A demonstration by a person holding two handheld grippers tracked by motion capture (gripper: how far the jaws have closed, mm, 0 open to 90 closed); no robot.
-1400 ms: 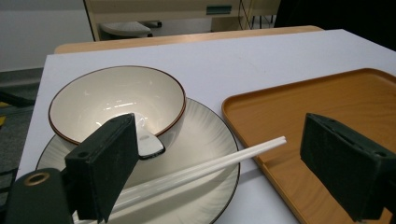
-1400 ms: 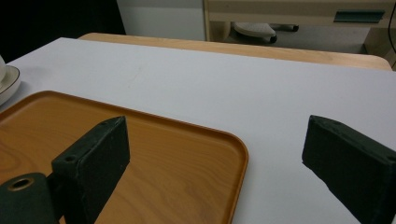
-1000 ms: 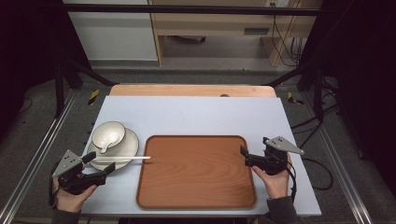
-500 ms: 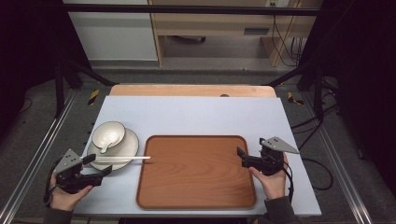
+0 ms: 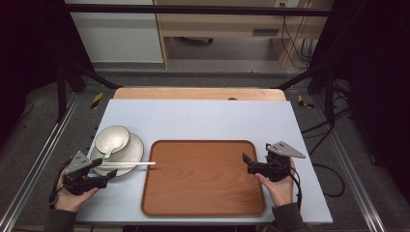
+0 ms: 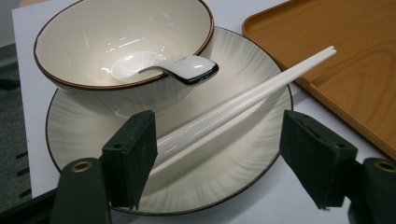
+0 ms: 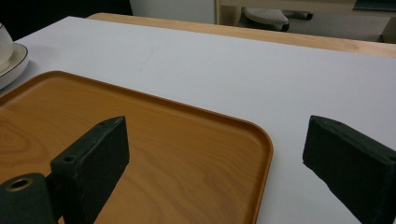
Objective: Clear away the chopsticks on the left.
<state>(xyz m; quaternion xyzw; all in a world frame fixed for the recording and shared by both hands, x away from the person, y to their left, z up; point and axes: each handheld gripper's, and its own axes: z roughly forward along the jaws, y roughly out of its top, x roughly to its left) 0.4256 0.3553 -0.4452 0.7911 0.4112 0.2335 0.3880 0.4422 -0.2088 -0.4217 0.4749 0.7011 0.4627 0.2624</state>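
A cream bowl (image 5: 112,138) (image 6: 116,42) with a white spoon (image 6: 182,67) in it stands on a cream plate (image 5: 126,153) (image 6: 224,172) at the table's left. A pair of white chopsticks (image 5: 129,164) (image 6: 243,100) lies across the plate, its tips toward the wooden tray (image 5: 203,179) (image 7: 154,140). My left gripper (image 5: 111,174) (image 6: 219,140) is low over the plate's near rim. Its jaws have just been closing and stand open with the chopsticks' near end between them, close to one pad. My right gripper (image 5: 247,163) (image 7: 215,144) stands open over the tray's right edge, holding nothing.
The white tabletop (image 5: 203,118) stretches behind the tray, with a wooden strip (image 5: 198,94) along its far edge. Dark metal frame rails run down both sides of the table. Beyond the table is grey floor with cables.
My left gripper has sunk a little toward the plate's near rim and the chopsticks. The right gripper has barely shifted by the tray's right edge.
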